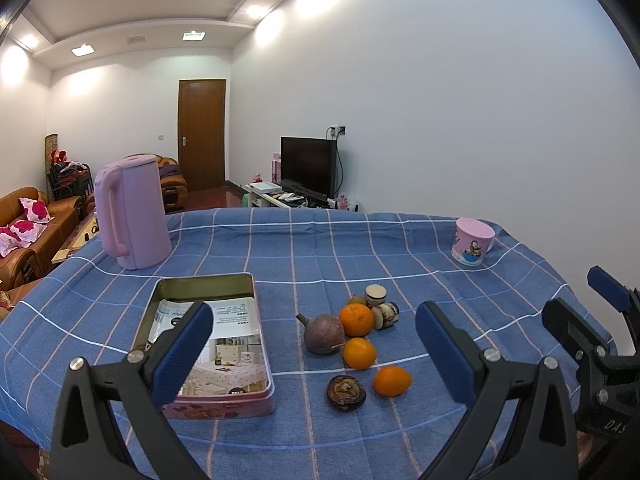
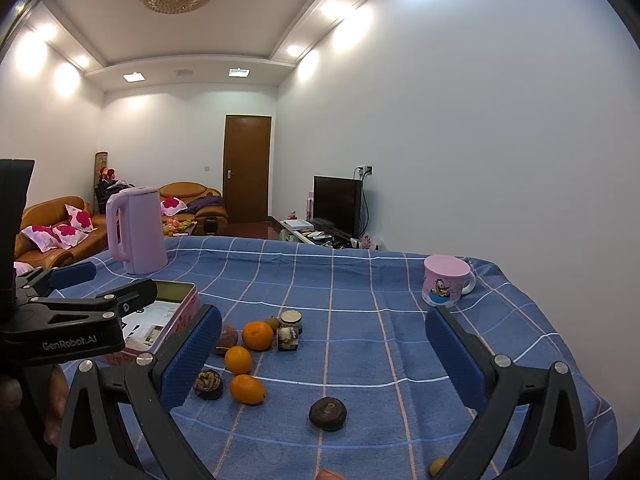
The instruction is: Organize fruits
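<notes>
An open pink tin box (image 1: 224,404) with a leaflet inside lies on the blue checked tablecloth (image 1: 320,248); it also shows in the right wrist view (image 2: 188,304). Right of it lie three oranges (image 1: 356,320) (image 1: 359,353) (image 1: 392,380), a purple round fruit (image 1: 324,334), a dark mangosteen (image 1: 345,393) and two small jars (image 1: 376,295). The right wrist view shows another dark fruit (image 2: 328,413) apart from the pile (image 2: 257,335). My left gripper (image 1: 314,350) is open and empty above the pile. My right gripper (image 2: 324,354) is open and empty.
A lilac kettle (image 1: 134,216) stands at the table's back left. A pink lidded mug (image 1: 472,241) stands at the back right. A small yellow fruit (image 2: 438,466) lies near the front edge. Beyond the table are sofas, a TV and a door.
</notes>
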Available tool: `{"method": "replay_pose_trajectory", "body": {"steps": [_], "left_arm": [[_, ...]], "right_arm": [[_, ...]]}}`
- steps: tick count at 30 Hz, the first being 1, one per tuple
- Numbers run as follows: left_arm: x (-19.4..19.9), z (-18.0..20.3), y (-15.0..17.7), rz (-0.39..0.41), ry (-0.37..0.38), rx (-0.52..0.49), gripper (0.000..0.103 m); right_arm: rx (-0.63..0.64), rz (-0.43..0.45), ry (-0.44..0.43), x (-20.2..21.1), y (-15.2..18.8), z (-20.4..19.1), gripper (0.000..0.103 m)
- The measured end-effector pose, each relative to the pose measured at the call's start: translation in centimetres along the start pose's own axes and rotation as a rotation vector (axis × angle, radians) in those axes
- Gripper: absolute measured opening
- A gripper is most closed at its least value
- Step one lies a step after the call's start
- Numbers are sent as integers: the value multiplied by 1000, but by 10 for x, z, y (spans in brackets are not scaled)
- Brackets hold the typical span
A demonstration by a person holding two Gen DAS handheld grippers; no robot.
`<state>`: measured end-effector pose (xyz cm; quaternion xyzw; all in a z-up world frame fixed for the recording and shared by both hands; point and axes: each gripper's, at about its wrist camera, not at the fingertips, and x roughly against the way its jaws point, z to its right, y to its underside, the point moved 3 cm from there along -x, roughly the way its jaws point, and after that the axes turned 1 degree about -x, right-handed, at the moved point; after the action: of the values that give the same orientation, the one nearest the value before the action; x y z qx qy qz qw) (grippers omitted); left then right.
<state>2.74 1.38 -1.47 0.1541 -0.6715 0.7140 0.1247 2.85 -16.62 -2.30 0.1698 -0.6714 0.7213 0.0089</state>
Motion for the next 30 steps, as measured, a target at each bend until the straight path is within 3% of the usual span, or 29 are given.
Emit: {"method": "replay_pose_trajectory", "body": {"steps": [21, 30], "left_arm": [[-17, 15, 11, -46, 5, -28, 103], [-37, 43, 29, -119, 86, -51, 103]], "right_arm": [[-24, -27, 12, -7, 14, 16, 102], [-54, -77, 52, -7, 45, 51, 102]]}}
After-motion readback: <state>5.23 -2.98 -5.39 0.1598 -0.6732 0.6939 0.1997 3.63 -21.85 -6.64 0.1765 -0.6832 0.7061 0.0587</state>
